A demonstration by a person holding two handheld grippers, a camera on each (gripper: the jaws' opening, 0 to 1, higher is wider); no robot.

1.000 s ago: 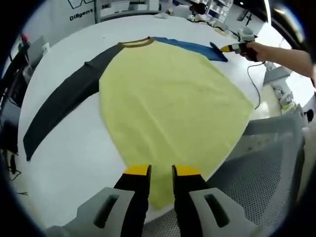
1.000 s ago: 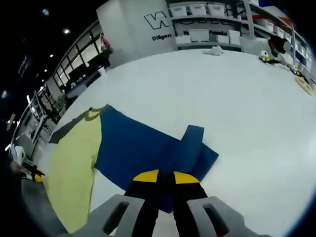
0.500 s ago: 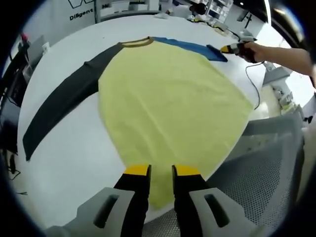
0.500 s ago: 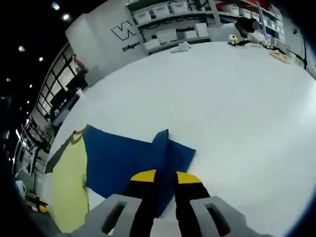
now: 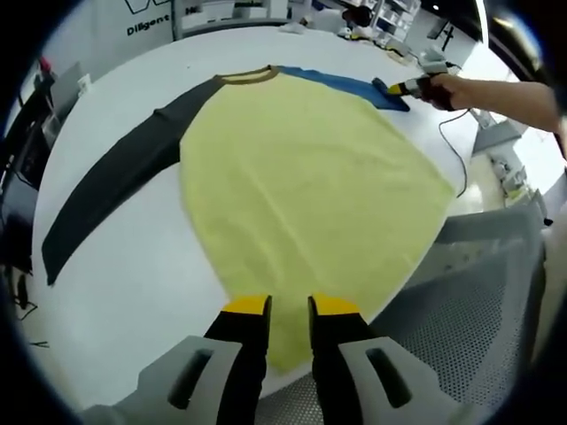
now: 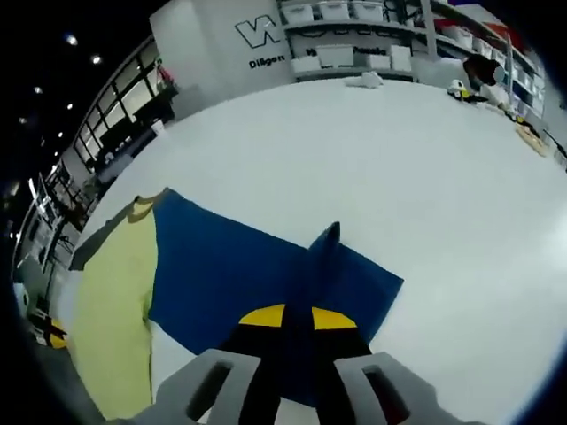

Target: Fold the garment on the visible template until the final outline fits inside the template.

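A yellow shirt (image 5: 301, 177) lies flat on the round white table (image 5: 133, 283), with a dark grey sleeve (image 5: 115, 177) spread to the left. Its blue sleeve (image 5: 345, 84) lies at the far right. My left gripper (image 5: 290, 307) sits at the hem by the table edge, its jaws a little apart over the yellow cloth. In the left gripper view my right gripper (image 5: 403, 87) is at the blue sleeve's end, held by a person's hand. In the right gripper view the right gripper (image 6: 298, 317) is shut on the blue sleeve (image 6: 221, 266), whose end rises in a ridge beside the yellow body (image 6: 111, 301).
A perforated grey metal surface (image 5: 469, 301) stands off the table's near right edge. A black cable (image 5: 456, 150) runs along the right rim. Shelves with white bins (image 6: 354, 35) line the back wall, and small items (image 6: 363, 80) lie on the table's far side.
The right gripper view has swung about while that gripper keeps hold of the blue sleeve end, which now stands in a taller ridge. The left gripper and the yellow body have stayed put.
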